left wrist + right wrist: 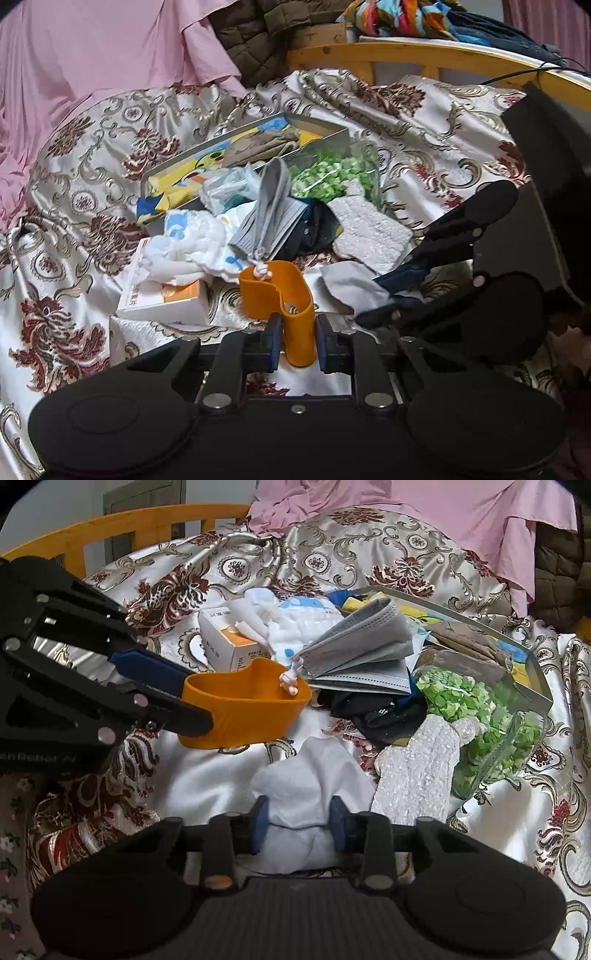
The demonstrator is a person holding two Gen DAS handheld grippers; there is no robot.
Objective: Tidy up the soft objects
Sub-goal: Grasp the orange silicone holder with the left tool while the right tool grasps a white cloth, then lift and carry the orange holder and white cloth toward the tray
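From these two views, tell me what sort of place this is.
Most likely a bedroom: a floral satin bedspread covers the surface, a wooden bed rail runs behind, and a quilted jacket lies heaped nearby.

We see an orange cup (pixel 280 299), soft and squashed into a curve, low in the centre of the left view. Behind it lies a stack of grey masks (pixel 364 648), fanned open. A white cloth (pixel 314 775) sits crumpled at lower centre of the right view, a fuzzy grey glove (pixel 417 771) flat beside it.
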